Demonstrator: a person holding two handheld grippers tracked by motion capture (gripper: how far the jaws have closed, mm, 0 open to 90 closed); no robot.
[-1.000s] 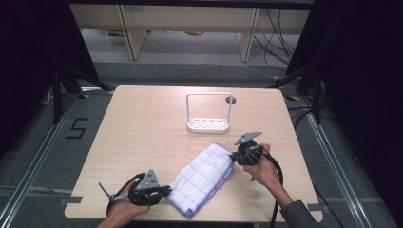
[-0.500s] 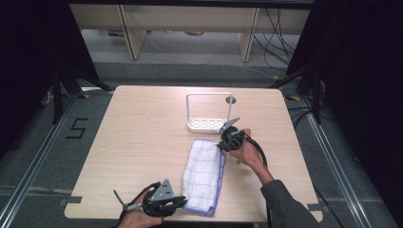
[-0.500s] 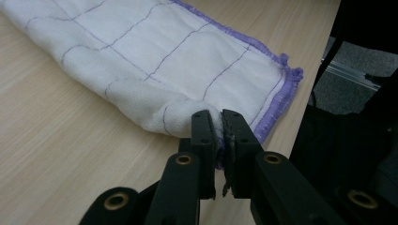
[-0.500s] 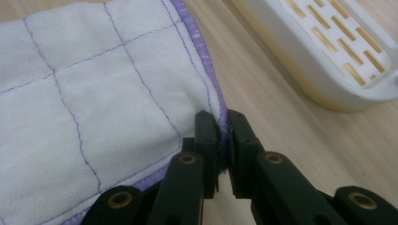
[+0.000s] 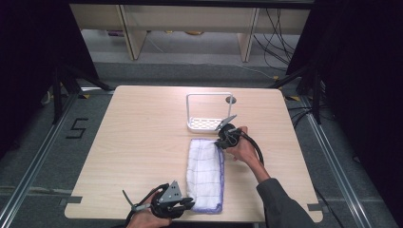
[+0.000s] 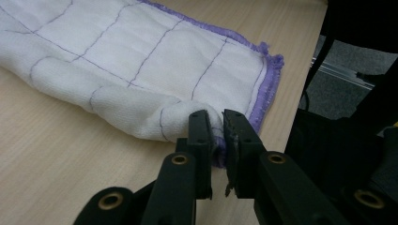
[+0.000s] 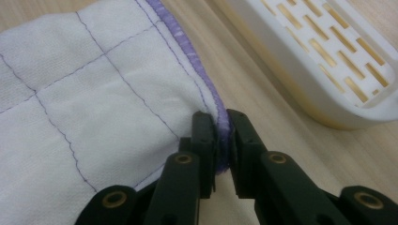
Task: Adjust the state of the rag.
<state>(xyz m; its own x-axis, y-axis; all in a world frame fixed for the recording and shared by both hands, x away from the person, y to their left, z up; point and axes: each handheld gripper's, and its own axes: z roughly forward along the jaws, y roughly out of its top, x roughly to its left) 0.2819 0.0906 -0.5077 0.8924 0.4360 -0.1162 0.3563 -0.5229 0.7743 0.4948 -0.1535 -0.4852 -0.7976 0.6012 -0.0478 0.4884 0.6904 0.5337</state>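
Note:
A white cloth point(image 5: 205, 171) with purple grid lines and a purple hem lies folded into a long strip on the wooden table point(image 5: 142, 142), running from near to far. My left gripper point(image 5: 190, 203) sits at its near corner. In the left gripper view the jaws point(image 6: 217, 117) have just been opening and stand slightly parted, with a rolled fold of cloth point(image 6: 141, 61) loose between them. My right gripper point(image 5: 221, 144) is at the far right corner. Its jaws point(image 7: 220, 115) have also just been opening, and the purple hem of the cloth point(image 7: 94, 93) stands in the narrow gap.
A white slotted rack point(image 5: 209, 124) with a tall wire frame stands just beyond the cloth's far end, close to my right gripper; its tray point(image 7: 324, 61) lies right of the jaws. The table's near edge runs directly under my left hand.
The cloth has swung from a diagonal to lie straight from near to far. My right gripper carried its corner left towards the rack; my left gripper moved right along the near edge. Both jaws have parted slightly.

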